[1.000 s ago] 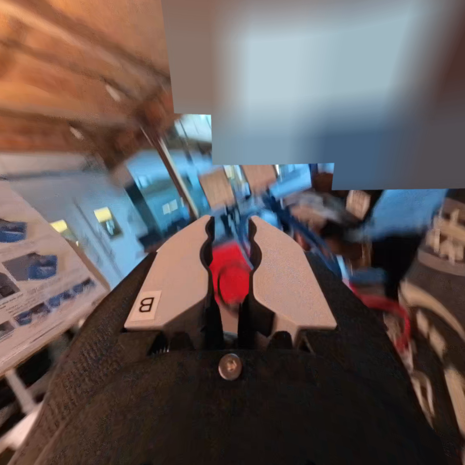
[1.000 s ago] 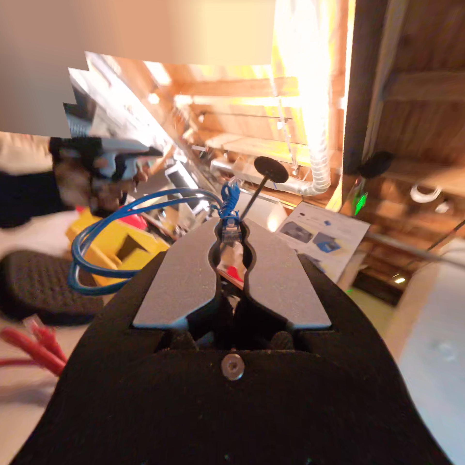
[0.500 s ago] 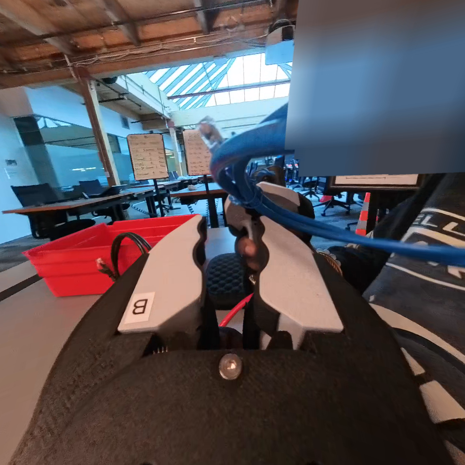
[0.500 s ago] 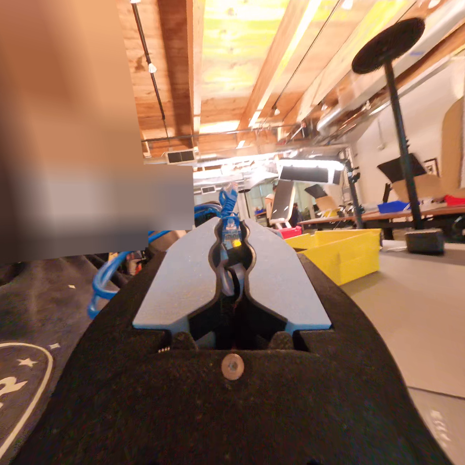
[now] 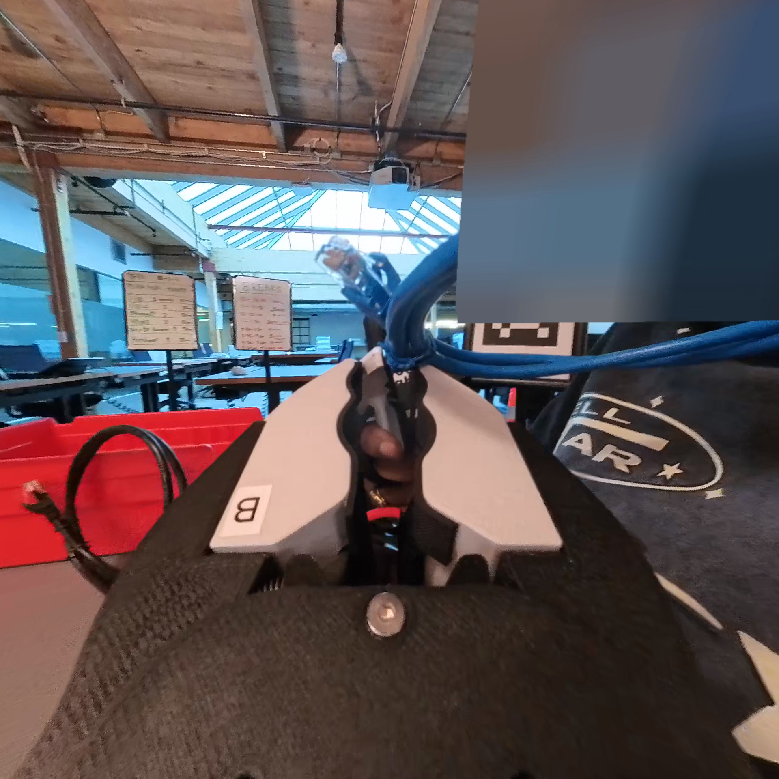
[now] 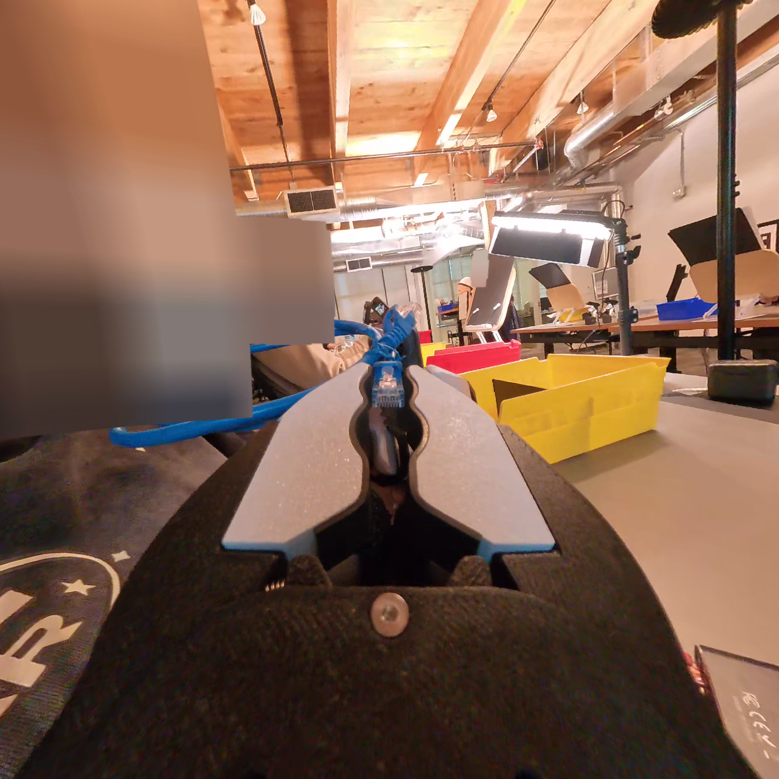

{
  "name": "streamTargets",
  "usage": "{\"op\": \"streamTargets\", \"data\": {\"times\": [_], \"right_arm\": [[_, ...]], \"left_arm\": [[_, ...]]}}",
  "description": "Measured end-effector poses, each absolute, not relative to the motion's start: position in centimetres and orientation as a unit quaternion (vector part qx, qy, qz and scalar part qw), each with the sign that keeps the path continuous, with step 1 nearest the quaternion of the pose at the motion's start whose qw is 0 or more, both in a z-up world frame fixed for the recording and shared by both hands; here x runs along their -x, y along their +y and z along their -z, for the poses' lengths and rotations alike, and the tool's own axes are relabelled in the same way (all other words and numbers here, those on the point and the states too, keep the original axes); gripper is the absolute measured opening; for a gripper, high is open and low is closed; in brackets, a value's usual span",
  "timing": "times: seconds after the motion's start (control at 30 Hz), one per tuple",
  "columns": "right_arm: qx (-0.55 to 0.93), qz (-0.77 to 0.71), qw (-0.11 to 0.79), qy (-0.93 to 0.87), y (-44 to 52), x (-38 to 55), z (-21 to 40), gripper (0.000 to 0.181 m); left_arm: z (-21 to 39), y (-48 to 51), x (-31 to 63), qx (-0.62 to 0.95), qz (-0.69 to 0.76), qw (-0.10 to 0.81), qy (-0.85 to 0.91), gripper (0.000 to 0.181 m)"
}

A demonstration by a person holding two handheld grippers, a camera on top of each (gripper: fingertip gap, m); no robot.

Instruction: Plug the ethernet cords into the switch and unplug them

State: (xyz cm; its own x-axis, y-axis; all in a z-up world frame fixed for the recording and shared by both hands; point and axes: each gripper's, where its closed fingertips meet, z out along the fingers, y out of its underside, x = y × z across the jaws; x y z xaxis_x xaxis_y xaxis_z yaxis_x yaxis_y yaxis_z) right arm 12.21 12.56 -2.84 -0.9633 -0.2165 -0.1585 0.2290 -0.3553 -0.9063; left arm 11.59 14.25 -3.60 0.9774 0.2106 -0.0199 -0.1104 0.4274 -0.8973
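Left to right: the red bin (image 5: pixel 126 455) sits steady now the swing has stopped. The left gripper (image 5: pixel 385 379) jaws stand slightly apart around the bundled blue ethernet cord (image 5: pixel 421 320). The right gripper (image 6: pixel 388 375) jaws pinch its plug (image 6: pixel 388 385), so plugging can follow.

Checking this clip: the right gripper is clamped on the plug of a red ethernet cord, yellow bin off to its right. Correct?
Not quite: the cord is blue, not red, as the right wrist view shows. The right gripper is clamped on its plug, yellow bin to its right.
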Motion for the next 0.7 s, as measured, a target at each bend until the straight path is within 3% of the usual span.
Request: {"op": "streamTargets", "data": {"times": [0.23,0.4,0.6,0.7], "right_arm": [[-0.035,0.830,0.146,0.537,12.9,-11.1,2.8,0.011],[-0.051,0.821,0.191,0.536,12.8,-11.2,3.2,0.011],[-0.064,0.806,0.274,0.521,12.3,-12.1,3.4,0.011],[-0.067,0.805,0.263,0.527,12.2,-11.9,3.6,0.012]], "left_arm": [[2.4,12.8,-11.6,0.477,-0.061,0.875,-0.058,0.020],[3.5,13.8,-11.3,0.516,-0.077,0.851,-0.060,0.031],[2.6,13.3,-12.7,0.482,-0.085,0.872,-0.020,0.018],[1.4,11.7,-12.7,0.427,-0.061,0.902,-0.028,0.015]]}}
